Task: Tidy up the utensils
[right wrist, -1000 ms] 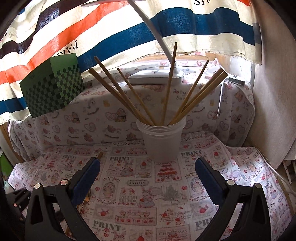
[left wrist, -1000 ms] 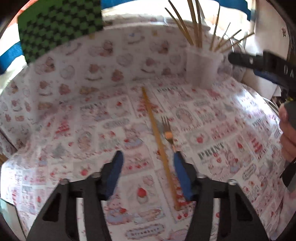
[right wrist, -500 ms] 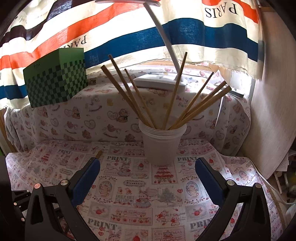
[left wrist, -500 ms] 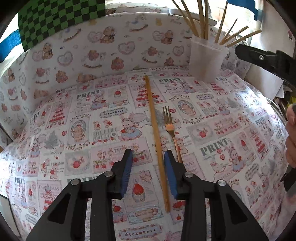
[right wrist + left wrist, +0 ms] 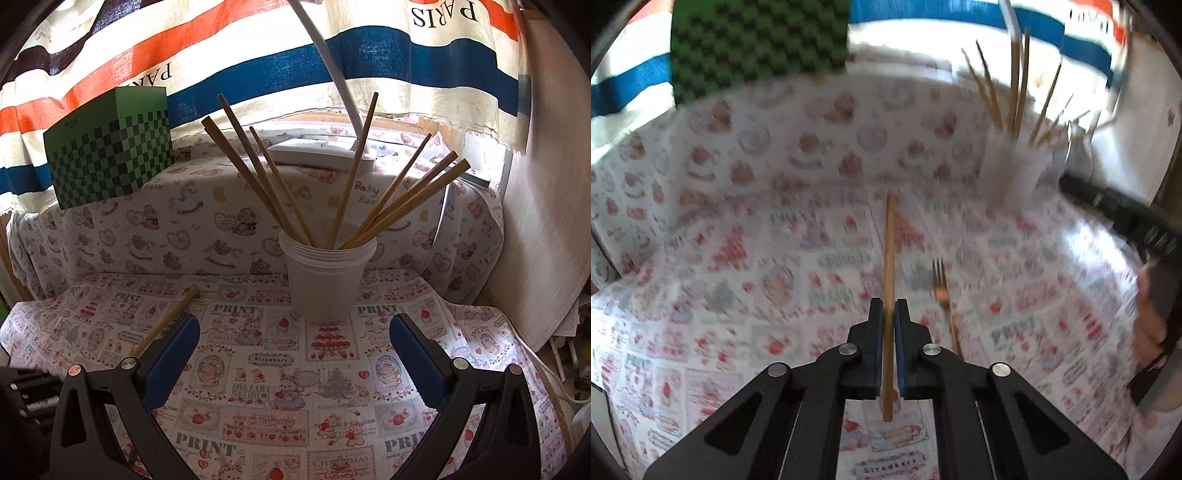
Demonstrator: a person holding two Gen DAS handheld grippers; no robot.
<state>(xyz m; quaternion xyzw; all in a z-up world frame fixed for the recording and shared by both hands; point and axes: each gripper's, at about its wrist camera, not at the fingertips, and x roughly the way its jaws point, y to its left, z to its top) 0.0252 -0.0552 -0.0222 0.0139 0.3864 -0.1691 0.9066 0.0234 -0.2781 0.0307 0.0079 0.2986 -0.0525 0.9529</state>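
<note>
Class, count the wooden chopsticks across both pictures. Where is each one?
8. Seven chopsticks stand in the white cup; the eighth chopstick is clamped in the left claw. Shorter ones could be hidden inside the cup.

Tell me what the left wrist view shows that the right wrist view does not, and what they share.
Only the left wrist view shows the left gripper shut on the chopstick, with the fork lying just to its right.

Only the right wrist view shows the right gripper open in front of the plastic cup, the white lamp base behind it, and the PARIS lettering on the curtain.

Both show the plastic cup of chopsticks, the held chopstick, the green checkered box and the printed tablecloth.
</note>
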